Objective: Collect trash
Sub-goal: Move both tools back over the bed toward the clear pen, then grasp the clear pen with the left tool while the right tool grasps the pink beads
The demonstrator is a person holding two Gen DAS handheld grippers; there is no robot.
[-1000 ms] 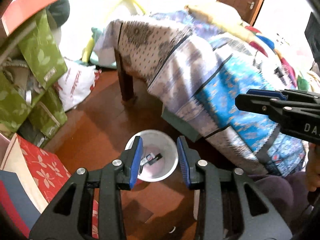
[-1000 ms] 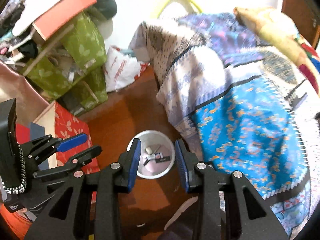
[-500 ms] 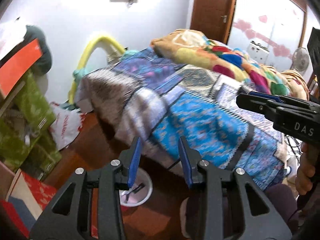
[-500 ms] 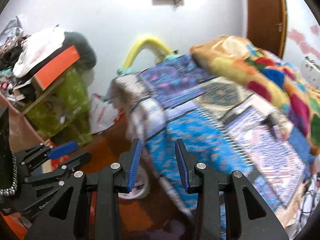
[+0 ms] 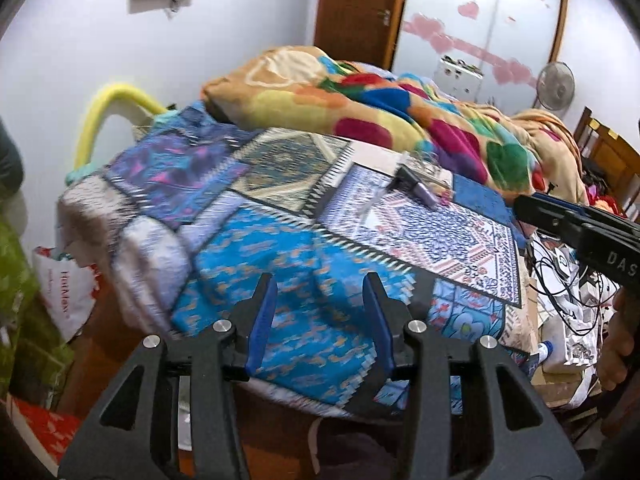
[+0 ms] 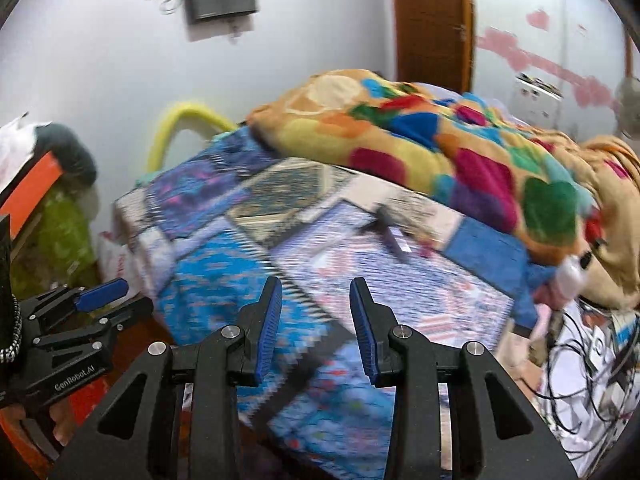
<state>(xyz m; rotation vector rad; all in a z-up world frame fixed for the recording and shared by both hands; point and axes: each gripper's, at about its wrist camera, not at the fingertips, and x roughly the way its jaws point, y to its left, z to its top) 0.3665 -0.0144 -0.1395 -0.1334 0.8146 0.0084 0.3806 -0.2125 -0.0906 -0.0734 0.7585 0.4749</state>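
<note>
Small bits of trash (image 5: pixel 416 186) lie on the patchwork bedspread (image 5: pixel 288 248) far ahead of both grippers: a dark wrapper, a purple piece and clear plastic. They show blurred in the right wrist view (image 6: pixel 394 234). My left gripper (image 5: pixel 319 320) is open and empty above the near edge of the bed. My right gripper (image 6: pixel 316 320) is open and empty, also over the near bed edge. The right gripper shows at the right of the left view (image 5: pixel 576 228); the left gripper shows at the left of the right view (image 6: pixel 92 308). A sliver of the white bin (image 5: pixel 185 420) shows behind the left fingers.
A colourful blanket (image 5: pixel 380 112) is heaped at the far side of the bed. Cables and clutter (image 5: pixel 568 280) lie right of the bed. A white plastic bag (image 5: pixel 64 288), green boxes (image 6: pixel 60 236) and a yellow hoop (image 5: pixel 108 104) stand at the left. A brown door (image 5: pixel 356 8) is behind.
Both grippers have swung up from the white bin on the floor to face the bed top. The bin has dropped out of view. Both stay open.
</note>
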